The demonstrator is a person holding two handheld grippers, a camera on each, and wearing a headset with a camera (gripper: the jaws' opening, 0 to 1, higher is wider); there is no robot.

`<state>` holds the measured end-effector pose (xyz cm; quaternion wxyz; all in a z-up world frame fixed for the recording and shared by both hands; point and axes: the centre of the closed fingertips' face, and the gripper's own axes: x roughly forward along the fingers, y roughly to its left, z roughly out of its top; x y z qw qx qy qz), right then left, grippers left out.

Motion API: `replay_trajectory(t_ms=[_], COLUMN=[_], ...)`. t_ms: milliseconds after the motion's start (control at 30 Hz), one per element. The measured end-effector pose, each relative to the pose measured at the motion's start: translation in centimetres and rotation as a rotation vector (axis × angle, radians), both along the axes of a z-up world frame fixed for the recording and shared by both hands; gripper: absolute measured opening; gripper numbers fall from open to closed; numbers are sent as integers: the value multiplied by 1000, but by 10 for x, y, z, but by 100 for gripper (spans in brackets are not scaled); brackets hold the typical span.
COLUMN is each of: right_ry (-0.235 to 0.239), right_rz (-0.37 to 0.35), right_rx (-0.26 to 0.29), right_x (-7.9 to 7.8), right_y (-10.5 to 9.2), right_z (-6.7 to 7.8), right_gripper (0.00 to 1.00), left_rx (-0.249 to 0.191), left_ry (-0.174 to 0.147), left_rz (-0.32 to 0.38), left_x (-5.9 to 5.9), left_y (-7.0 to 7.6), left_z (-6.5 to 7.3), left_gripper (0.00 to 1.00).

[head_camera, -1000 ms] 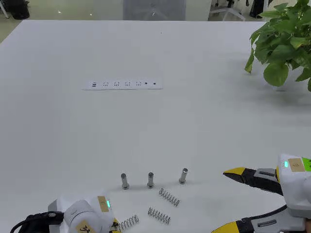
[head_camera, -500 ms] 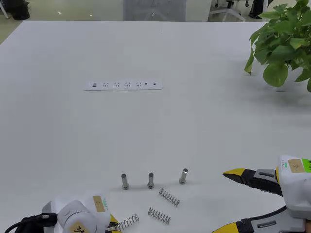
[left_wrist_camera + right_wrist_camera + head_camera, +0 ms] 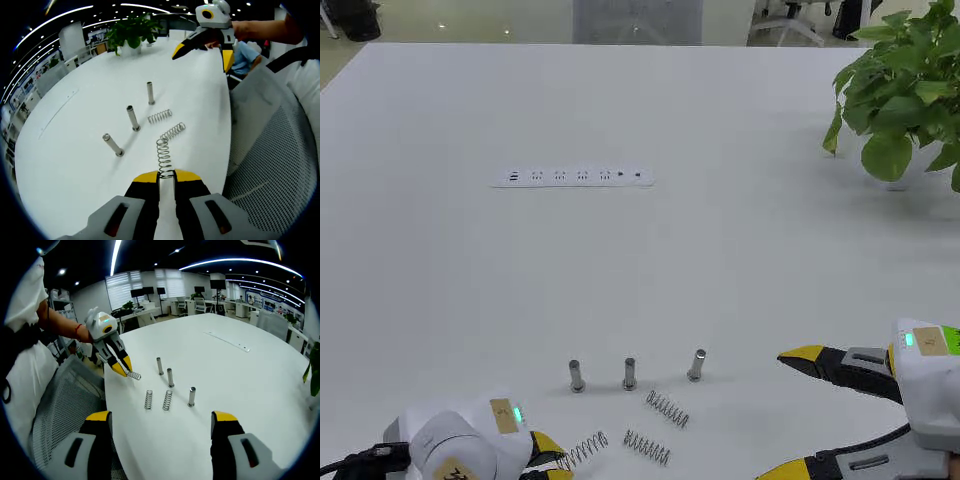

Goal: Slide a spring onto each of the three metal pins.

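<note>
Three short metal pins (image 3: 577, 376) (image 3: 629, 373) (image 3: 697, 364) stand upright in a row on the white table (image 3: 640, 250). Two springs (image 3: 667, 408) (image 3: 647, 446) lie loose just in front of them. My left gripper (image 3: 548, 452) is shut on the end of a third spring (image 3: 582, 450), which sticks out from the jaws toward the pins. In the left gripper view that spring (image 3: 163, 157) rises from between the yellow tips (image 3: 164, 175). My right gripper (image 3: 782, 415) hangs open to the right of the pins, with nothing between its fingers (image 3: 161, 416).
A white power strip (image 3: 573, 176) lies farther back on the table. A potted plant (image 3: 905, 90) stands at the far right edge. A grey mesh chair (image 3: 270, 150) sits close to the table's near edge.
My left gripper's body has drifted left and a little lower, still holding the spring's end. The right gripper, pins and loose springs have stayed put.
</note>
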<state>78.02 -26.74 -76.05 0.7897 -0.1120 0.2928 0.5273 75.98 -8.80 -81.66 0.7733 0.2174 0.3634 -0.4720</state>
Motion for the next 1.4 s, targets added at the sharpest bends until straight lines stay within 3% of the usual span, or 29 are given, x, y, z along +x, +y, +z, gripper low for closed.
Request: replay_trajectory(t_ms=[333,667,900,1033,1167,1267,1400], right_ry=[-33,-29,13,63,73,129,152], right_rz=[0,-36,-107,-148,-152,-167,-192], right_rx=[39,166,318,416,430,500,514], right_x=[5,14,22,25,25,23,26], right_y=[14,37,60,74,84,96,99], right_z=[20,52,78,90,92,98,97], right_gripper=[79,73,59,51,46,43,36], left_rx=[-103,-199,-277,-313,-348,-364,-389], left_ry=[-54,-105,-144,-168,-182,-196,-208], left_rz=[48,82,93,95,100,101,103], left_x=[10,19,25,27,28,28,28], left_y=[-10,-22,-30,-34,-38,-44,-49], left_z=[41,73,92,104,114,122,130], left_gripper=[10,10,10,10,10,10,10])
